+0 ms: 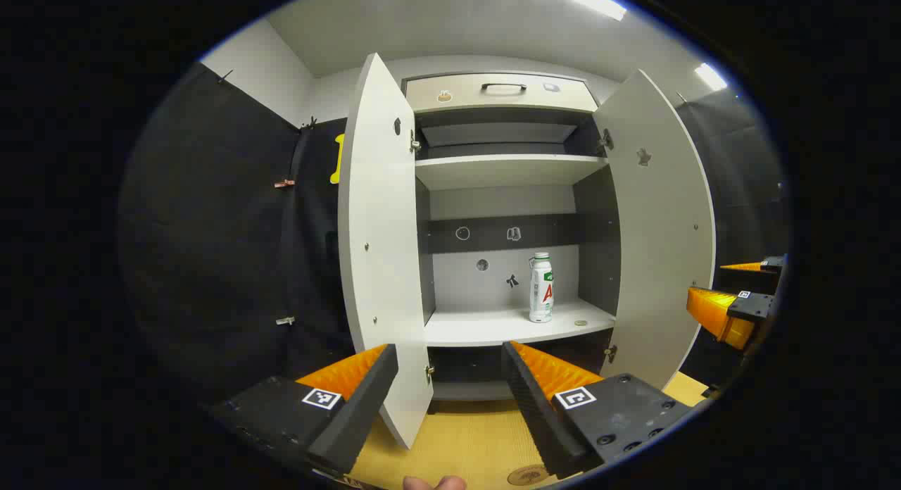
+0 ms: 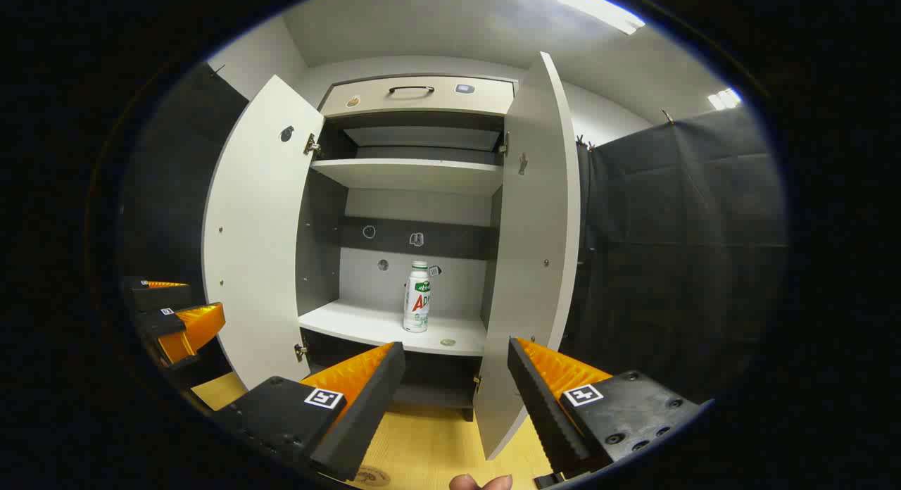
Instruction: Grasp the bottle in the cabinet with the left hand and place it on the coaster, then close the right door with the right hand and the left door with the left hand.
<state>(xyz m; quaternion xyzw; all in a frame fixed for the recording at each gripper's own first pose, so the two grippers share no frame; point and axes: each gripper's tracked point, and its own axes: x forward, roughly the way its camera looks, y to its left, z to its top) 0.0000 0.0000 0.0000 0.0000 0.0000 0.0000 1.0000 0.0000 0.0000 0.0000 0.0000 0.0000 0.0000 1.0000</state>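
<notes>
A white bottle [image 1: 540, 287] with a white cap stands upright on the lower shelf [image 1: 486, 327] of the open cabinet, right of centre; it is also seen in the right gripper view [image 2: 417, 296]. The left door [image 1: 383, 243] and the right door [image 1: 658, 229] both stand wide open. A round wooden coaster [image 1: 528, 474] lies on the table in front, also seen in the right gripper view [image 2: 371, 476]. My left gripper [image 1: 450, 377] is open and empty, well short of the shelf. My right gripper [image 2: 456, 377] is open too, near the right door's [image 2: 535, 250] lower edge.
A drawer [image 1: 496, 92] with a dark handle tops the cabinet, above a bare upper shelf [image 1: 503, 170]. A small round disc [image 1: 581, 322] lies on the lower shelf right of the bottle. The wooden table [image 1: 464, 441] runs below. Black cloth walls flank both sides.
</notes>
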